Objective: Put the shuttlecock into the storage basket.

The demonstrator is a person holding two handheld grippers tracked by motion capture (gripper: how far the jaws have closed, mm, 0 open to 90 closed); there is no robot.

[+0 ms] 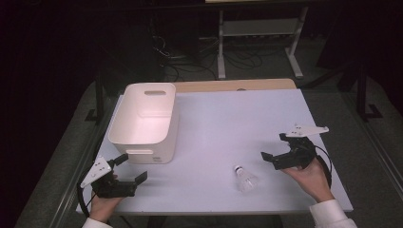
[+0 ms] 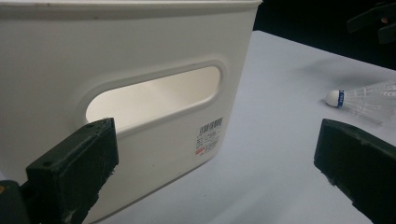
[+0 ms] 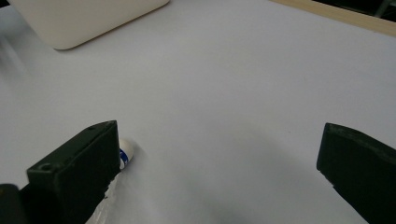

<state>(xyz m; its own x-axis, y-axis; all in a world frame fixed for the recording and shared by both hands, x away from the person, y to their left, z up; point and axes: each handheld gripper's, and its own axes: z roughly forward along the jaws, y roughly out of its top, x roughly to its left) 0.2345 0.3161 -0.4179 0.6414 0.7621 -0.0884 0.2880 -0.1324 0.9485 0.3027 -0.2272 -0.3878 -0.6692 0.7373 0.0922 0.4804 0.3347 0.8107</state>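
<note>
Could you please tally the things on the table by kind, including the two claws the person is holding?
Bin: 1, white, with a handle slot
Shuttlecock: 1, white, lying on its side
Claw: 2, black, both open: left claw, right claw
Total: 4

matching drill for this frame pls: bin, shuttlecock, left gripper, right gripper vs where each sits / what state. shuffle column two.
Things:
1. white bin
2. shuttlecock
3. left gripper
4. right gripper

Places and states:
A. lying on its side on the table, cork end with a blue band pointing away from the person
B. open, empty, at the near left corner, just in front of the bin's handle slot
C. standing upright on the left half of the table, nothing visible inside
D. open, empty, held just right of the shuttlecock

Pairs: 1-C, 2-A, 3-B, 4-D
</note>
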